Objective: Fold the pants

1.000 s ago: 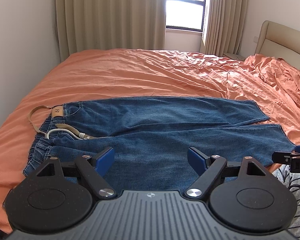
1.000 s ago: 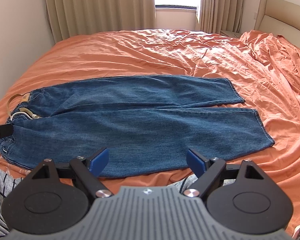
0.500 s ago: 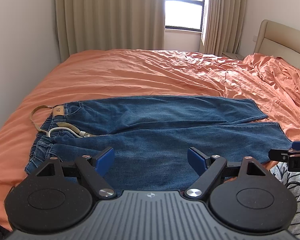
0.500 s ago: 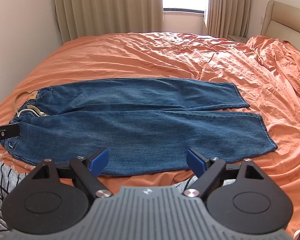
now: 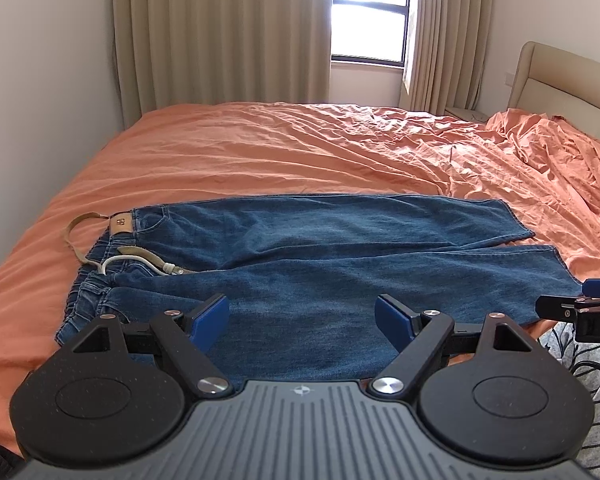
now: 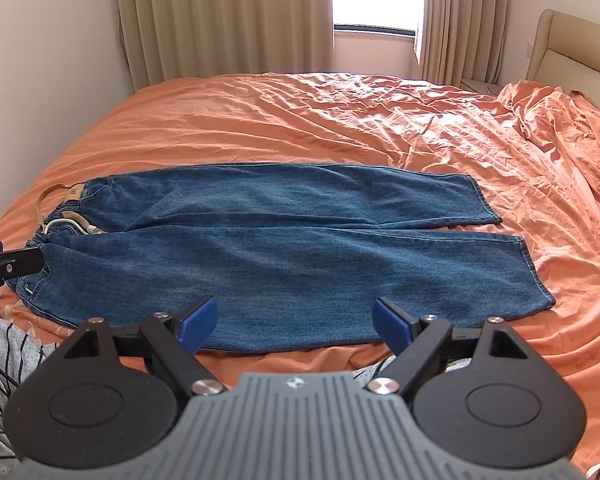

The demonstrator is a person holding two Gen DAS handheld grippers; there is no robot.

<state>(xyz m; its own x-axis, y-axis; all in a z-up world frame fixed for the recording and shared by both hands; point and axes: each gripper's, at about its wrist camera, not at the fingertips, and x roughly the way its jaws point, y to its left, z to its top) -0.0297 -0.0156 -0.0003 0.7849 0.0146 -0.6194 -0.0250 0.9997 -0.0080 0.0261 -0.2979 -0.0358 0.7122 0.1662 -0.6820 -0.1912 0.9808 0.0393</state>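
Note:
Blue denim pants (image 5: 320, 264) (image 6: 284, 248) lie flat on the orange bed, waistband to the left with a tan belt (image 5: 80, 236) (image 6: 46, 200), both legs stretched right. My left gripper (image 5: 302, 320) hovers open over the near leg close to the waist, nothing between its blue pads. My right gripper (image 6: 296, 322) stands open above the near edge of the pants, around mid-leg, also holding nothing. Each gripper's tip shows at the edge of the other's view: the right one (image 5: 580, 304), the left one (image 6: 4, 260).
The wrinkled orange sheet (image 5: 300, 152) covers the whole bed, bunched up at the right (image 6: 560, 128). A beige headboard (image 5: 560, 76) stands right, curtains and a window (image 5: 368, 12) behind, a white wall left. A person's striped clothing (image 6: 4, 344) shows at the near edge.
Both grippers have lifted and pulled back slightly from the bed, so the pants sit a little lower and farther in view. Jaws stayed open; the pants have not moved.

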